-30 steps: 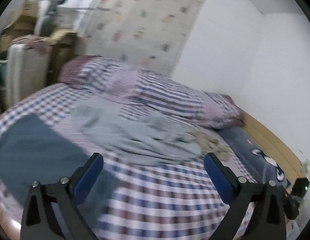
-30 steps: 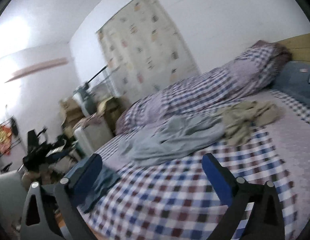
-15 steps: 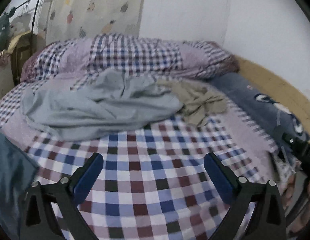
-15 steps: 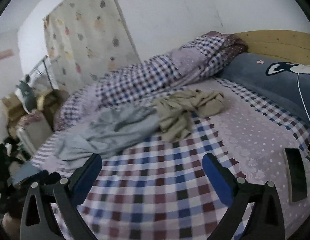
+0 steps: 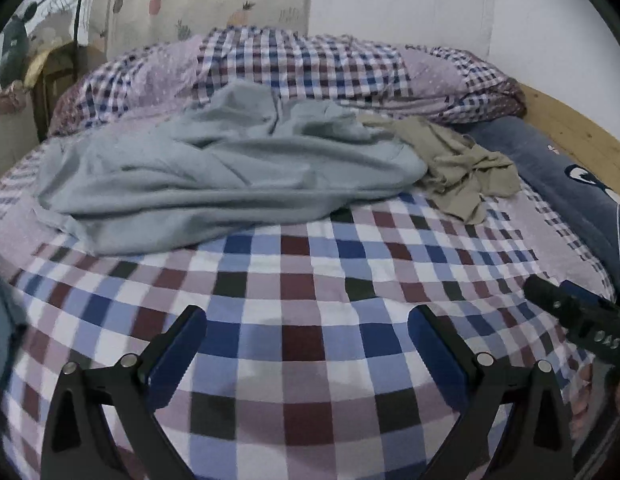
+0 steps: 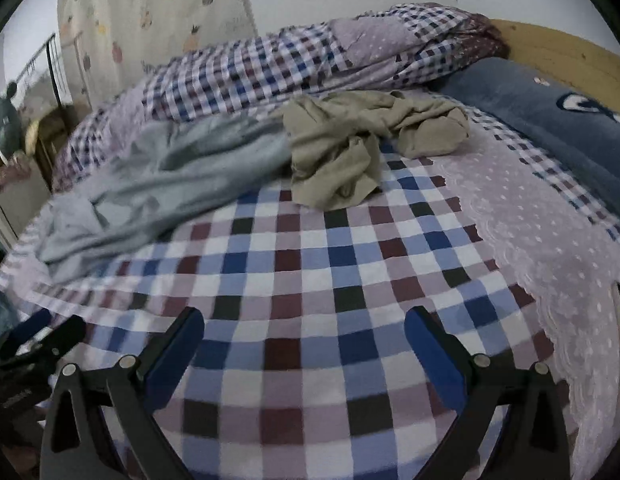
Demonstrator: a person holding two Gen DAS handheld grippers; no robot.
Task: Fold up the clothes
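**A:** Which step was in hand at that moment?

**B:** The very start, by my reading. Nothing was folded. The crumpled pale grey-blue cotton garment [image 5: 214, 172] lay in a heap on the bed with the checked blue, maroon and white cover [image 5: 310, 280], and the bunched khaki-beige garment [image 6: 349, 148] lay touching its headboard-side edge, partly overlapping it.

**A:** And the tongs?

**B:** Both pairs were released, spread wide, with nothing between them. The left tongs [image 5: 308, 344] hovered over bare checked cover on the near side of the grey-blue garment, well apart from it. The right tongs [image 6: 304, 344] hovered likewise, near side of the khaki garment and clear of it. From the left wrist view the right tool showed beside the grey-blue garment's far right, down by the bed's edge.

**A:** What else lay around that grey-blue garment?

**B:** Behind it, the rolled checked and dotted lilac duvet [image 5: 310, 64]. Beyond the khaki piece, a dark blue plush pillow with a cartoon face [image 6: 549, 120] against the pale wooden headboard [image 6: 569, 52].

**A:** So what did the next move call for?

**B:** I judged it called for choosing one garment, reaching forward and low, and pinching an edge or corner with each pair of tongs. The piece would then need dragging onto the bare checked area and spreading flat. The overlap mattered: a careless pinch could have lifted both garments together.
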